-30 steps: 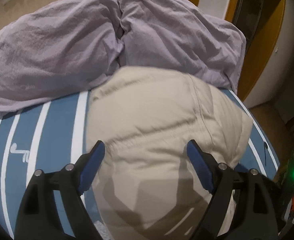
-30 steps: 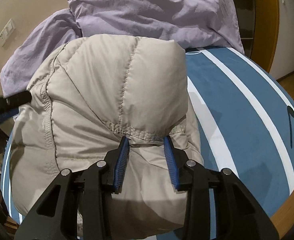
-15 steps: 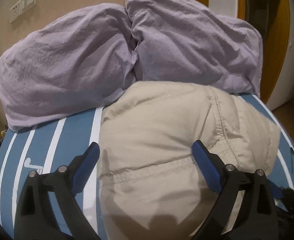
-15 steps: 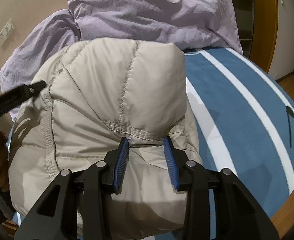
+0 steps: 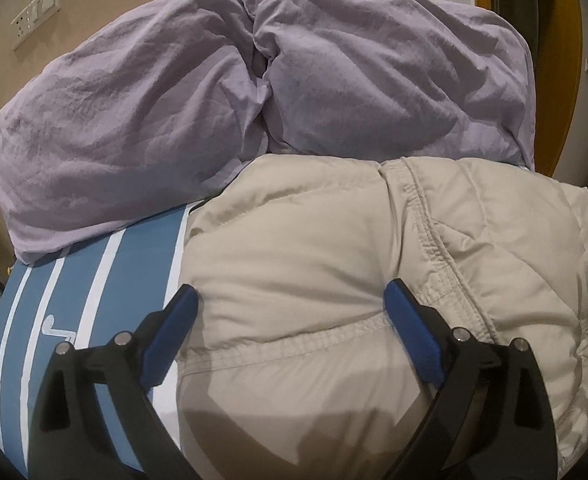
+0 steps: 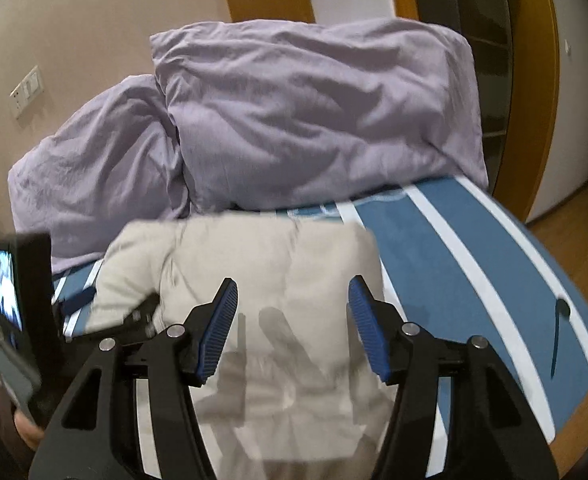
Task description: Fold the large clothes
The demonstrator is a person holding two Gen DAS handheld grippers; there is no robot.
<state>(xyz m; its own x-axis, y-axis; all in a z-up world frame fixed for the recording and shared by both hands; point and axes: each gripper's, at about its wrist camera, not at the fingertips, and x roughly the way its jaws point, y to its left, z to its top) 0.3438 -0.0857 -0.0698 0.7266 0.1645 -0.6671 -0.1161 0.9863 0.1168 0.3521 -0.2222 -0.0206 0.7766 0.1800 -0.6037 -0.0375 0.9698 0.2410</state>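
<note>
A beige puffy quilted jacket (image 5: 334, 280) lies folded in a bundle on the blue bed cover with white stripes (image 5: 93, 280). My left gripper (image 5: 289, 320) is open and empty, its jaws wide apart just above the jacket's near-left part. In the right wrist view the jacket (image 6: 285, 264) looks blurred. My right gripper (image 6: 294, 308) is open and empty, held above the jacket and clear of it. The left gripper (image 6: 105, 312) shows at the jacket's left edge in that view.
Two lilac pillows (image 5: 253, 88) are piled against the wall behind the jacket; they also show in the right wrist view (image 6: 314, 120). The bed's right edge (image 6: 574, 360) drops to a wooden floor. A wooden door frame (image 6: 534, 60) stands at the right. A phone screen (image 6: 7, 288) shows at far left.
My right gripper was shut on the jacket's folded edge; it has let go, opened wide and pulled up and back. The left gripper stayed open and shifted slightly over the jacket.
</note>
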